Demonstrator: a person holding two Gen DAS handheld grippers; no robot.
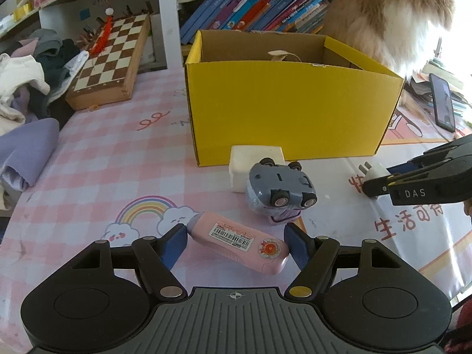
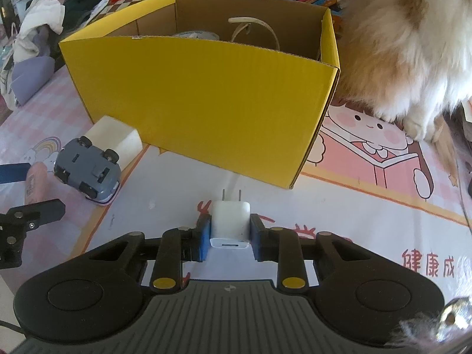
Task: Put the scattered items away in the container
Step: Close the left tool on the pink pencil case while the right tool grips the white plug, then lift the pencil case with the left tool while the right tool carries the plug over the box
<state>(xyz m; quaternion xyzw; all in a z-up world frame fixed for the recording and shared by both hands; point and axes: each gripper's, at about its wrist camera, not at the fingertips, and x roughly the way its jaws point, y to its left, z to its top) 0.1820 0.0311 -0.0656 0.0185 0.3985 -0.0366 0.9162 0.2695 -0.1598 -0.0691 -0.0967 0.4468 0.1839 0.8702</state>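
Behind the desk [image 1: 118, 153] runs a bookshelf crowded with leaning books [image 1: 253, 6], with a wooden chessboard [image 1: 109, 59] propped at its foot and a heap of clothes [image 1: 32, 76] spilling in from the left; the desk itself wears a pink checked cloth printed with rainbows and cartoon figures

Largest on it is the yellow cardboard box [image 1: 289, 109], open-topped and set toward the back so both grippers can reach over its near wall; a pale strap and a roll of something already lie inside, though what they are I cannot tell. A fluffy orange and white cat [image 1: 392, 20] sits just beside the box's right end, close enough to get in the way of a drop

In front of the box a white block [image 1: 239, 171] touches the near wall, and a grey toy car [image 1: 280, 188] lies upside down, wheels up, against it

The left gripper [image 1: 236, 243] stands spread wide, its fingers either side of a pink tube-shaped item with a barcode label [image 1: 239, 242], lined up to close across its width. The right gripper [image 2: 230, 236] is closed on a white plug charger [image 2: 230, 224], prongs pointing toward the box, low over the desk and short of the box
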